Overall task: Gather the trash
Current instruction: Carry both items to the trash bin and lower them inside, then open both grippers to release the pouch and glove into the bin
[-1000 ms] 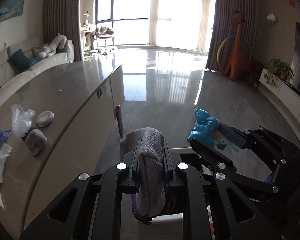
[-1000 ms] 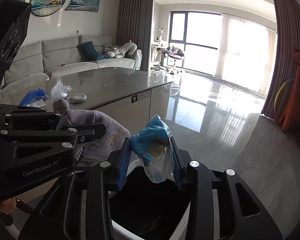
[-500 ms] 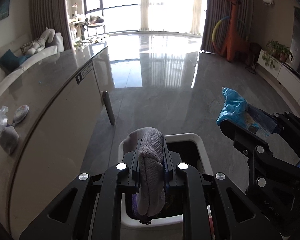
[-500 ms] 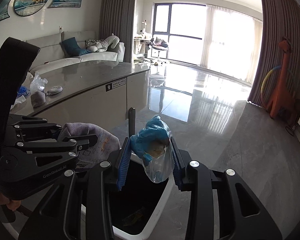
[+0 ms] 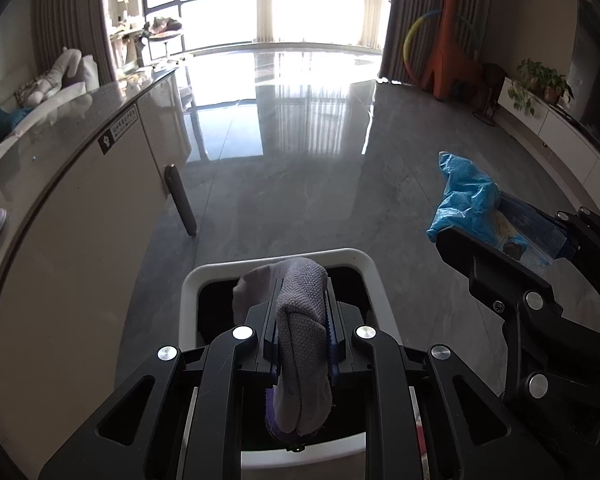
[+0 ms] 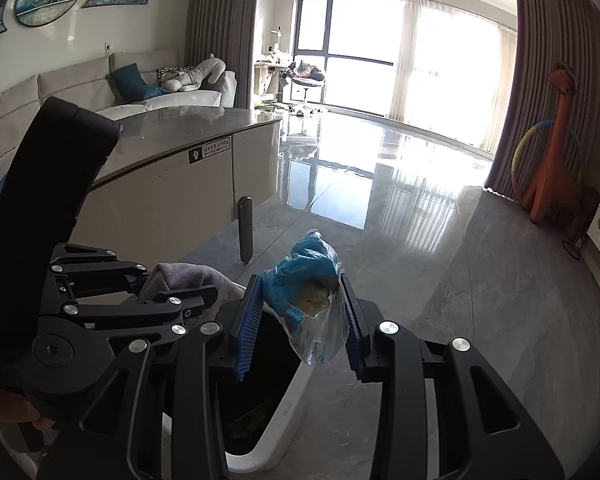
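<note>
The grey cloth (image 5: 300, 332) is pinched tight in the left gripper (image 5: 302, 320), hanging right over the dark mouth of the white bin (image 5: 284, 264) on the floor. The blue plastic bag (image 6: 306, 284), with some clear film and scraps trailing from it, is clamped in the right gripper (image 6: 300, 312), which sits over the bin's right-hand edge rather than its middle.

That is where I would worry. If the right gripper lets go from there, the light bag could catch the rim and slide down onto the grey floor (image 5: 320, 200). The loose film might also cling to a blue pad (image 6: 246, 316) and not fall at all (thin plastic does that). The cloth is better placed, though its folded bulk may snag between the fingers when they part. The two grippers are close together, so a hasty move could knock one against the other. The counter (image 5: 60, 184) stands just left of the bin, leaving little room on that side.
</note>
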The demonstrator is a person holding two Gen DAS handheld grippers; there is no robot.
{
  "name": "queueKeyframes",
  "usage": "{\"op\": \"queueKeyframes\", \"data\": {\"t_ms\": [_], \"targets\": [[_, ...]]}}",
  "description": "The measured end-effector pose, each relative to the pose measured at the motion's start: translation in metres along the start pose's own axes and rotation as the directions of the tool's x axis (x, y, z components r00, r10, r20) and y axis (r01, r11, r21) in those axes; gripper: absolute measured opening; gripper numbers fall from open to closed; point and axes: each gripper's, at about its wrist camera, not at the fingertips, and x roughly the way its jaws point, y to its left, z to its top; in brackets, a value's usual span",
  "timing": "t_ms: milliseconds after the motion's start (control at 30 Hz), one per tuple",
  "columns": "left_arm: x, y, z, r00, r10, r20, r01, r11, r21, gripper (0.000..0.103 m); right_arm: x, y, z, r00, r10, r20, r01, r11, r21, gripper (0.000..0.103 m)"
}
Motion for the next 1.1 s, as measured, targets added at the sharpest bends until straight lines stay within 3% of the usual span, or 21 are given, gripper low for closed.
{"op": "queueKeyframes", "data": {"t_ms": [233, 300, 333, 367, 433, 500, 867, 1100], "targets": [[0.032, 0.003, -0.008, 0.997, 0.009, -0.080, -0.009, 1.000, -0.001, 0.020, 0.002, -0.002, 0.001, 1.000, 0.001, -0.003, -0.001, 1.000, 0.006, 0.038], [0.040, 0.002, -0.009, 0.992, 0.037, -0.117, -0.036, 0.999, 0.007, 0.040, 0.004, 0.002, 0.001, 1.000, 0.004, -0.009, -0.004, 1.000, 0.003, 0.038], [0.043, 0.002, -0.009, 0.988, 0.080, -0.129, -0.079, 0.997, 0.016, 0.075, 0.005, 0.002, 0.001, 1.000, 0.005, -0.012, -0.005, 1.000, 0.000, 0.038], [0.043, 0.002, -0.008, 0.983, 0.136, -0.123, -0.134, 0.991, 0.026, 0.095, 0.004, 0.002, -0.001, 1.000, 0.006, -0.015, -0.006, 1.000, -0.004, 0.038], [0.038, 0.002, -0.009, 0.977, 0.196, -0.084, -0.192, 0.980, 0.046, 0.096, 0.005, 0.003, -0.001, 1.000, 0.007, -0.020, -0.007, 1.000, -0.009, 0.038], [0.039, 0.003, -0.008, 0.971, 0.221, -0.094, -0.216, 0.974, 0.062, 0.096, 0.006, 0.002, -0.001, 1.000, 0.009, -0.023, -0.009, 1.000, -0.010, 0.038], [0.018, 0.022, -0.006, 0.964, 0.255, -0.071, -0.253, 0.967, 0.026, 0.096, 0.012, 0.001, 0.003, 1.000, 0.023, -0.021, -0.024, 1.000, -0.015, 0.038], [-0.011, 0.059, -0.007, 0.947, 0.318, -0.041, -0.320, 0.946, -0.051, 0.096, 0.029, 0.007, 0.002, 0.997, 0.062, -0.037, -0.063, 0.998, -0.016, 0.039]]}}
